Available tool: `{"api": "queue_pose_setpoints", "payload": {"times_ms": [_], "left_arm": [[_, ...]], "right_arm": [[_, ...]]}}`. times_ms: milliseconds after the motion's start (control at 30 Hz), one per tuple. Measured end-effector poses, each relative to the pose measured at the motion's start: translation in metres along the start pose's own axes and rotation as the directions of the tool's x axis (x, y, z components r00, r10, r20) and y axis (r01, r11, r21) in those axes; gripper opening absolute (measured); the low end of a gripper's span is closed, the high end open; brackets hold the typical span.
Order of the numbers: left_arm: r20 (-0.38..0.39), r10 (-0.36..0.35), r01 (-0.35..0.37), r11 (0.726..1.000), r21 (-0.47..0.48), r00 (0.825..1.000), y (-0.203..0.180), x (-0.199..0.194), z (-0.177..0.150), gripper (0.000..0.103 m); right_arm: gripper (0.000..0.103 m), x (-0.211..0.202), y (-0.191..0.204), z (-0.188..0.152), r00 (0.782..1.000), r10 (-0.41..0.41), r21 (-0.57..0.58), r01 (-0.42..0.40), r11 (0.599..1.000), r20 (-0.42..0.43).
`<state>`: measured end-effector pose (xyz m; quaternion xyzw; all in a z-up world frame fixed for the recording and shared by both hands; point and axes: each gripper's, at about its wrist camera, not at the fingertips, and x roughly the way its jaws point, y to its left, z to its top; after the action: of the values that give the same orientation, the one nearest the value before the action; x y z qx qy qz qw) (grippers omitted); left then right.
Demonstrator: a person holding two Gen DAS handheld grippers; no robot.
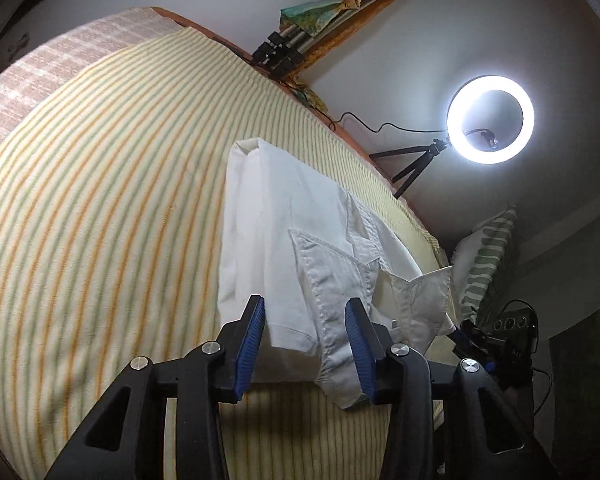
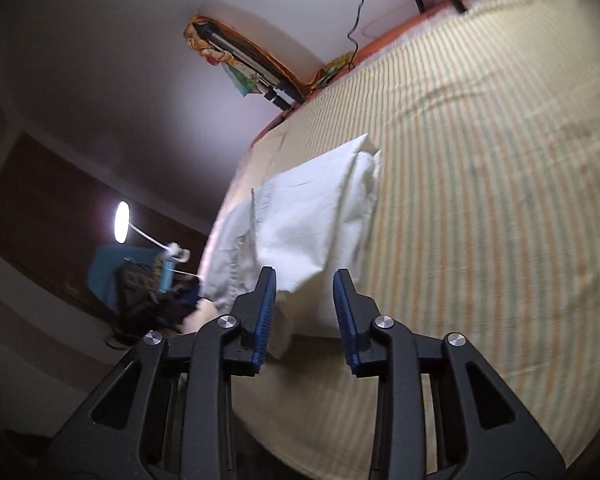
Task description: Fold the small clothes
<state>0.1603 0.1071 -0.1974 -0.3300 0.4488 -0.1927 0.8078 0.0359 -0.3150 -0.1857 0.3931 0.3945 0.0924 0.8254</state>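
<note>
A small white collared shirt [image 1: 276, 232] lies partly folded on a bed with a yellow, orange and green striped sheet [image 1: 100, 200]. My left gripper [image 1: 306, 308] is open, its blue pads on either side of the shirt's near hem and collar flap. In the right wrist view the same shirt [image 2: 308, 216] lies near the bed's left edge. My right gripper [image 2: 305, 278] is open, its fingertips just over the shirt's near corner. The other hand-held gripper [image 1: 496, 340] shows at the right of the left wrist view.
A lit ring light on a small tripod [image 1: 490, 118] stands beyond the bed's far edge. A striped pillow [image 1: 484, 252] leans at the right. A bundle of tripod legs and patterned cloth [image 1: 332, 20] rests against the wall. A cable [image 2: 354, 20] hangs down the wall.
</note>
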Motion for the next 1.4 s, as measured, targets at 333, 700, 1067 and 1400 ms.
{"api": "queue_pose_setpoints", "payload": {"times_ms": [333,700,1067,1400], "left_arm": [[-0.082,-0.078,0.073,0.996,-0.056,0.994,-0.002,0.012,0.015,0.002],[-0.127,0.021,-0.025,0.999,-0.026,0.992,0.019,0.015,0.003,0.002],[-0.075,0.061,-0.058,0.998,0.038,0.995,0.005,-0.013,0.005,0.023],[0.106,0.186,-0.209,0.935,0.285,0.977,-0.069,-0.009,0.062,0.035]], "right_arm": [[0.009,0.038,-0.009,-0.001,0.992,0.114,0.124,-0.106,0.987,-0.058],[0.004,0.034,-0.012,-0.029,0.995,-0.039,0.02,0.041,0.999,-0.091],[0.006,0.024,0.022,-0.021,0.967,-0.216,-0.184,0.19,0.964,-0.137],[0.015,0.035,0.097,0.037,0.969,-0.246,-0.411,0.236,0.881,0.028]]}}
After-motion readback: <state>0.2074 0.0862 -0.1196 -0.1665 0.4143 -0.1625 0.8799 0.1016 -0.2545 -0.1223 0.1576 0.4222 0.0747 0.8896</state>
